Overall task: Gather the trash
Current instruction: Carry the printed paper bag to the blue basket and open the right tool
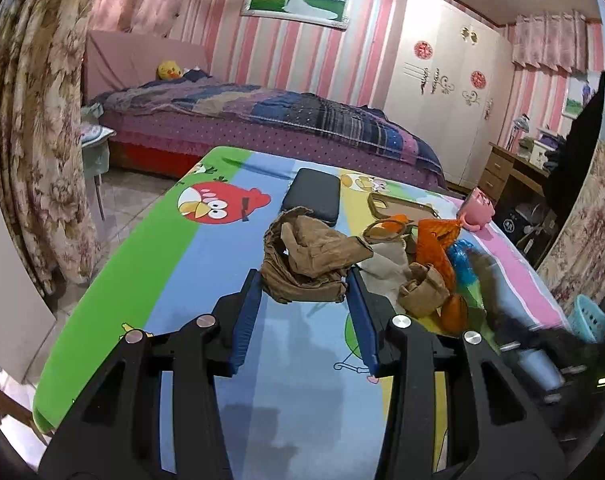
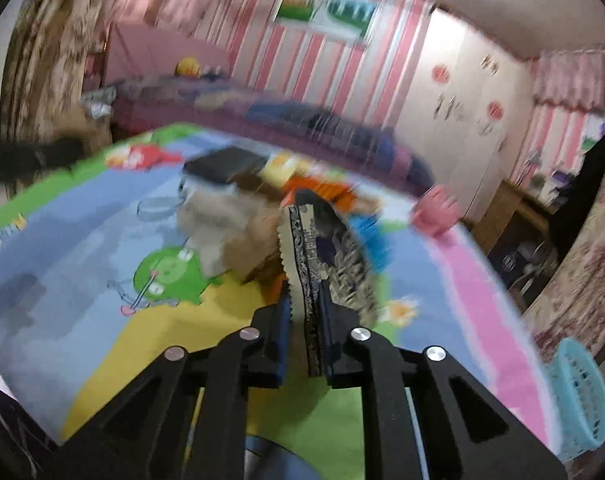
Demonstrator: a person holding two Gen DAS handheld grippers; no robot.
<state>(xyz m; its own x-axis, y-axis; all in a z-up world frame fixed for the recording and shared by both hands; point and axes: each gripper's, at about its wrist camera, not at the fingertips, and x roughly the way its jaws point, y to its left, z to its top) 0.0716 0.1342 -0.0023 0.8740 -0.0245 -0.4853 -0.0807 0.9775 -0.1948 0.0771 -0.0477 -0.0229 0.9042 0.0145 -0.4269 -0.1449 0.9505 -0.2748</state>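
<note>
Left gripper (image 1: 304, 280): jaws partly open, clamped on a crumpled brown paper bag (image 1: 310, 264) at centre frame, above the cartoon-print bench (image 1: 206, 280). Right gripper (image 2: 304, 300): jaws nearly closed, pinching a patterned wrapper (image 2: 302, 256) standing edge-up at frame centre; view blurred. More trash (image 1: 426, 256) lies heaped right of the bag. Blue basket (image 2: 582, 396) at lower right, beside the bench.

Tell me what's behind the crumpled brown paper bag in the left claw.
Directly behind the brown paper bag lies a flat black case on the cartoon tablecloth. The bag covers the case's near edge, so anything lying between them cannot be seen.
</note>
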